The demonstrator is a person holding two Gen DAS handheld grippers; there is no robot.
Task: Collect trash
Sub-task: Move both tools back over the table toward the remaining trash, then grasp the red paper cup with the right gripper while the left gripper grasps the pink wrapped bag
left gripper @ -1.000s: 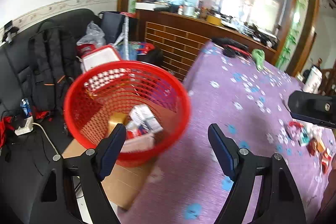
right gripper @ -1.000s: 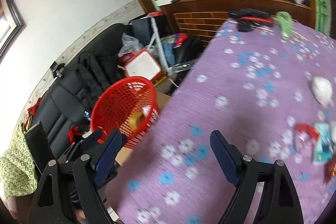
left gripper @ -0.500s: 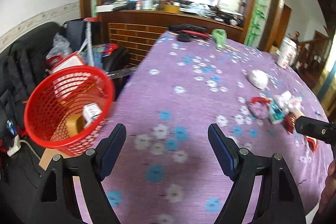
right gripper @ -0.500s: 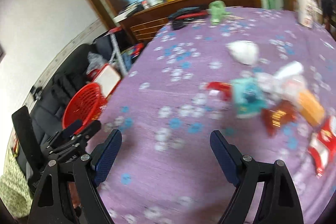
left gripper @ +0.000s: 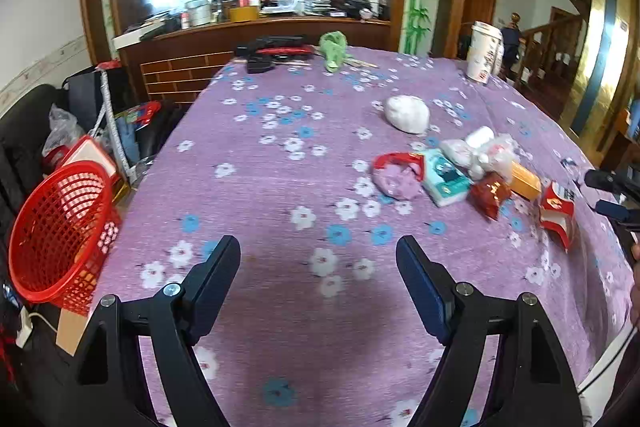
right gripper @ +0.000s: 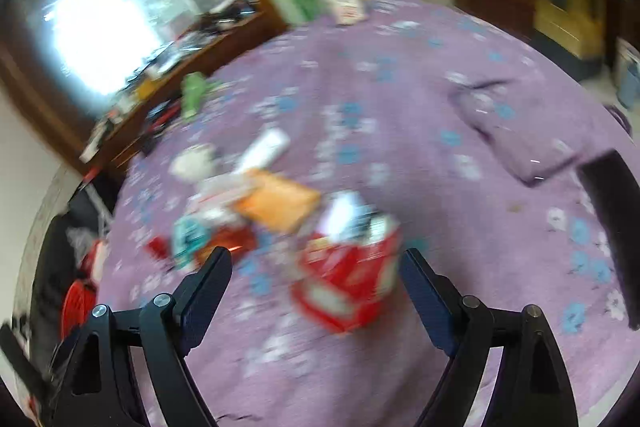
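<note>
At the far left, off the tabletop's edge and lower than it, stands the red basket, tipped so its mouth faces the tabletop. Right of the basket, the left claw hangs tilted downward over bare purple flowered cloth, its jaws spread wide with nothing between them.

Right of that claw and farther from the basket lies the trash heap: a red-rimmed purple wrapper, then a teal-and-white pack, clear plastic bags, a dark red pouch, an orange box and, last and nearest the tabletop's right side, a red-and-white carton. Beyond the heap, farther across the tabletop from the basket, sits a white wad, and at the far edge a paper cup.

At the right border of the left wrist view, just past the carton, the tips of the right claw show, with a sliver of a hand below them.

The right wrist view is blurred. There the right claw points down at the tabletop, jaws spread, and the carton lies on the cloth between and just ahead of the fingertips, not gripped. The orange box lies just beyond the carton, and the basket shows small at the far left.
</note>
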